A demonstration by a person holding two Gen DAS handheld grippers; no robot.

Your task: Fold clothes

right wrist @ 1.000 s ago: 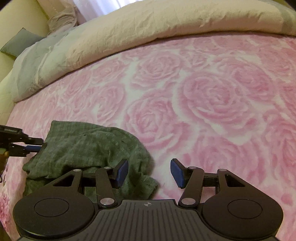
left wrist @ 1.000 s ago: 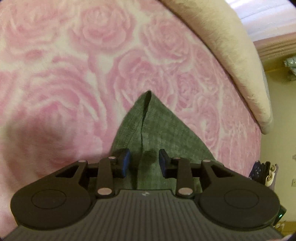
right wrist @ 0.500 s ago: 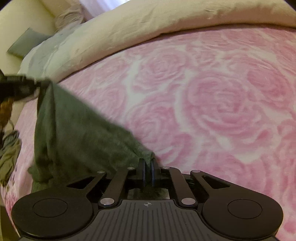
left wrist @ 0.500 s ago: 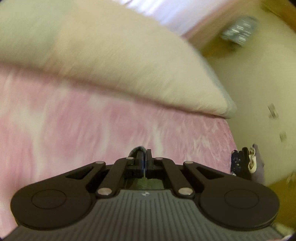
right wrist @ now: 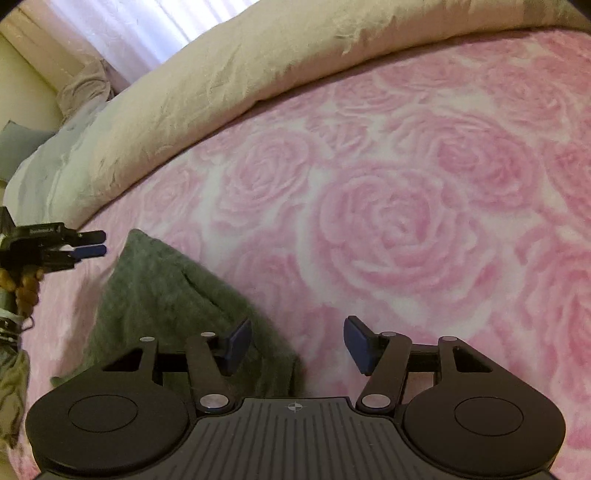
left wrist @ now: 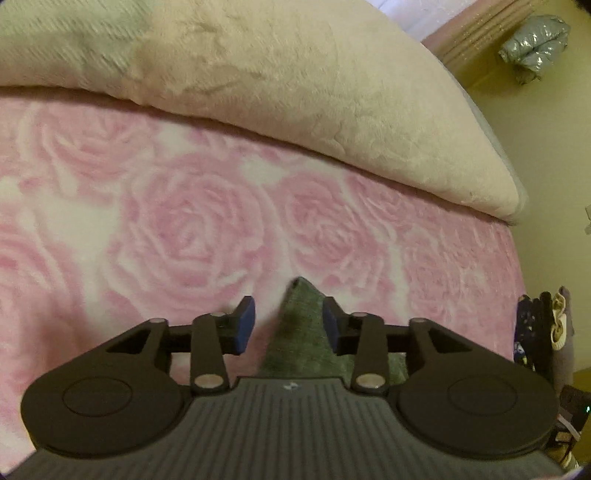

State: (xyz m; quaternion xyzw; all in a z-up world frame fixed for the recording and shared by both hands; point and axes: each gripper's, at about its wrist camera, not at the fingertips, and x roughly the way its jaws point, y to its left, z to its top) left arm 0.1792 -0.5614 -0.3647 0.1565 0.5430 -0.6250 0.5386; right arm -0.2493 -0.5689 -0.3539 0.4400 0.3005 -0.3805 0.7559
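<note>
**Both claws letting go; green garment lying on the rose blanket**

Half a second ago both claws were pinched tight on the green garment [right wrist: 173,295], with the cloth hanging lifted between them. Now the garment is lying flat on the pink rose blanket [right wrist: 406,221], and both claws are standing apart with nothing gripped.

Left gripper [left wrist: 289,325]: its blue pads [left wrist: 245,324] are sitting spread, either side of the garment's pointed corner [left wrist: 301,332]. The corner is poking up between them; whether the right pad is brushing the cloth cannot be told. In the right wrist view the left gripper [right wrist: 92,243] is hovering just beyond the garment's far left corner, a hand [right wrist: 26,288] wrapped around its handle.

Right gripper [right wrist: 297,343]: fingers are gaping wide. The left pad [right wrist: 238,345] is hanging over the garment's near right edge; the right pad is sitting over bare blanket beside the garment.

Beyond the garment, a cream duvet [right wrist: 258,62] is bunching along the blanket's far edge, with a curtain [right wrist: 122,29] behind it.
</note>
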